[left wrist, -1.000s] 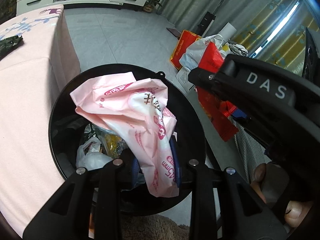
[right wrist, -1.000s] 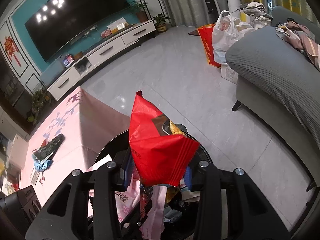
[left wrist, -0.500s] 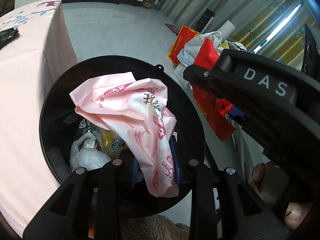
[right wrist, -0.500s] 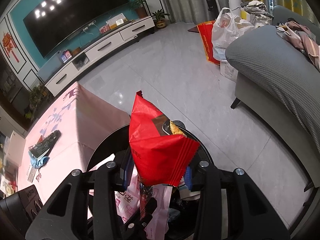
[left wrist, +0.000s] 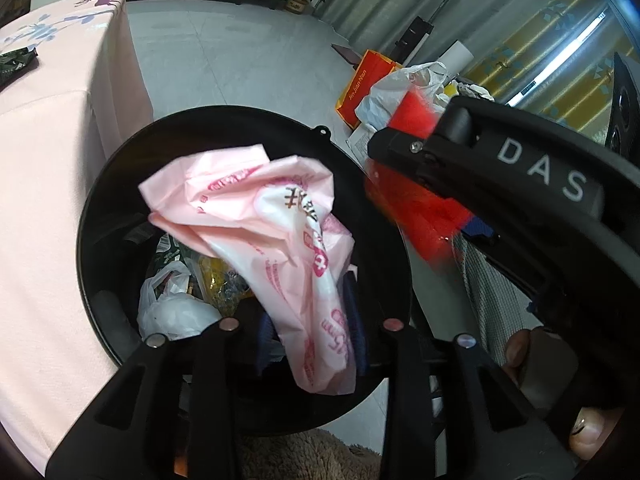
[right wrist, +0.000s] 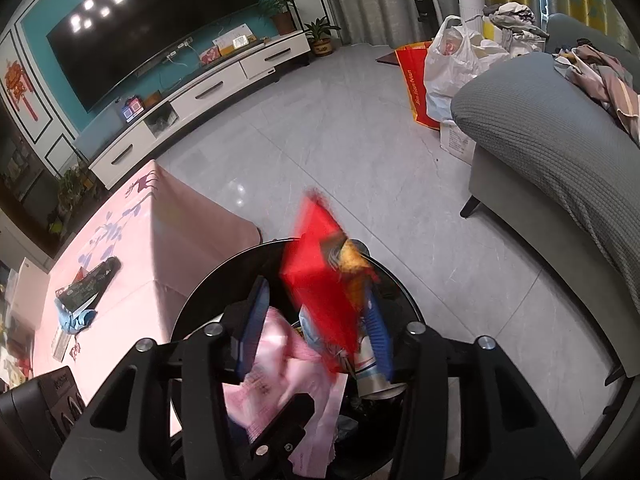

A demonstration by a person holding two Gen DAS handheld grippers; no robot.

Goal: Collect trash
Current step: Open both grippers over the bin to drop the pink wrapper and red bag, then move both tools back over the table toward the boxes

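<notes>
Both grippers are over the black bin (left wrist: 120, 168). The right gripper (right wrist: 316, 332) has just opened; the blurred red packet (right wrist: 320, 276) is loose between its fingers. The left gripper (left wrist: 310, 332) has just opened a little around the pink bag (left wrist: 260, 216).

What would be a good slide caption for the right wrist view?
Right gripper, jaws just opening, releases a blurred red snack packet above the black trash bin.

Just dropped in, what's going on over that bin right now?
A person holds two grippers over the black bin. The right gripper has just been opening: the red snack bag, blurred, is slipping from between its fingers. The left gripper has been opening too, with the pink wrapper between its fingers above the trash.
</notes>
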